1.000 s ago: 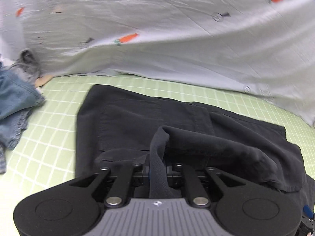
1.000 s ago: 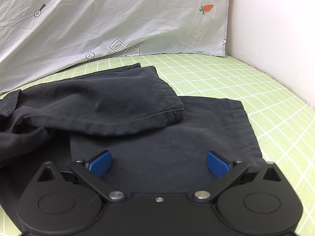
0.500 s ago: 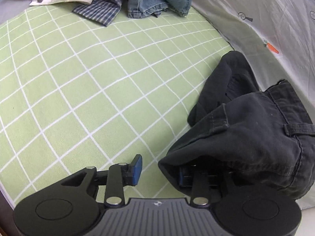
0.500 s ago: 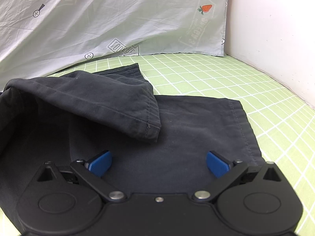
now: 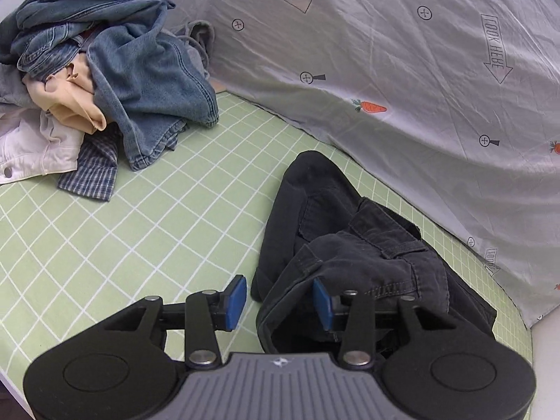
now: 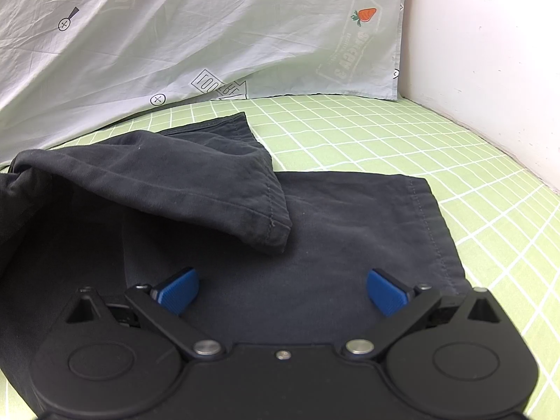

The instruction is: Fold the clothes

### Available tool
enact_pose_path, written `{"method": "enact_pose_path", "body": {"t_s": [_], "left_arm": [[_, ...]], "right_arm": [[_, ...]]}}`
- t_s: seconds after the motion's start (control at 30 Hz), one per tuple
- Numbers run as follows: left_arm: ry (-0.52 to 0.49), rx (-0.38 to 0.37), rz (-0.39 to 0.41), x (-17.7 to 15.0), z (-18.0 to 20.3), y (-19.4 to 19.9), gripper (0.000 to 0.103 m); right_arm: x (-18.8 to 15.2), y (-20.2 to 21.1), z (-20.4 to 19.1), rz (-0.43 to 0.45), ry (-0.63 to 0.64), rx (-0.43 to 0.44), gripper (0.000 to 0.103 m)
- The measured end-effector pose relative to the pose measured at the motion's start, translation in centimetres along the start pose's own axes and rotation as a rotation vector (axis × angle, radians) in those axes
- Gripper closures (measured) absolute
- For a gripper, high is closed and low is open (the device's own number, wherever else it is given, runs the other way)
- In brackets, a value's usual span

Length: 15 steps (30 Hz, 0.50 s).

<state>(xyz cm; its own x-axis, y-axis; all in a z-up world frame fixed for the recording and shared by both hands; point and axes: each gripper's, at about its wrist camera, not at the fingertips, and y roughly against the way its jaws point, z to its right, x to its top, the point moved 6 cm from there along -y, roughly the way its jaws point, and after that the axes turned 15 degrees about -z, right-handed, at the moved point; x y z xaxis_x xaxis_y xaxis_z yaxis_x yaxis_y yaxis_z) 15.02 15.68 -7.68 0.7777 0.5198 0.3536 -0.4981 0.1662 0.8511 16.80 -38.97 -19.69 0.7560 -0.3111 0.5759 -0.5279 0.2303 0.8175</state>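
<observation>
We count one pair of black trousers (image 5: 353, 255), same pair in the right wrist view (image 6: 315, 245), two leg ends visible there, one folded over the other. Two grippers: left gripper (image 5: 278, 301), right gripper (image 6: 281, 292), each with two blue pads, four pads total. One green grid mat (image 5: 147, 231). One grey printed sheet (image 5: 402, 70) behind; on it in the left view we count two full carrots plus a partial one at the edge, two arrow prints, five crosshair marks. One pile of clothes (image 5: 98, 70): at least one denim piece, one beige, one white, one checked; exact number in the pile we can't tell
</observation>
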Motion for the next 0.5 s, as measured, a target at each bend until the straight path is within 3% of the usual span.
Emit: {"method": "enact_pose_path", "body": {"t_s": [0.13,0.2,0.23,0.37,0.5], "left_arm": [[0.008,-0.093,0.005,1.3,1.4,0.2,0.052],[-0.049,-0.108,-0.016,1.4,3.4,-0.5,0.040],[-0.081,-0.114,-0.027,1.5,4.4,-0.8,0.039],[-0.306,-0.022,-0.039,1.0,9.8,-2.7,0.034],[-0.462,0.103,-0.047,0.7,13.1,-5.3,0.032]], "right_arm": [[0.0,0.0,0.0,0.000,0.000,0.000,0.000],[0.0,0.0,0.0,0.000,0.000,0.000,0.000],[0.0,0.0,0.0,0.000,0.000,0.000,0.000],[0.0,0.0,0.0,-0.001,0.000,0.001,0.000],[0.0,0.0,0.0,-0.001,-0.001,0.002,0.000]]}}
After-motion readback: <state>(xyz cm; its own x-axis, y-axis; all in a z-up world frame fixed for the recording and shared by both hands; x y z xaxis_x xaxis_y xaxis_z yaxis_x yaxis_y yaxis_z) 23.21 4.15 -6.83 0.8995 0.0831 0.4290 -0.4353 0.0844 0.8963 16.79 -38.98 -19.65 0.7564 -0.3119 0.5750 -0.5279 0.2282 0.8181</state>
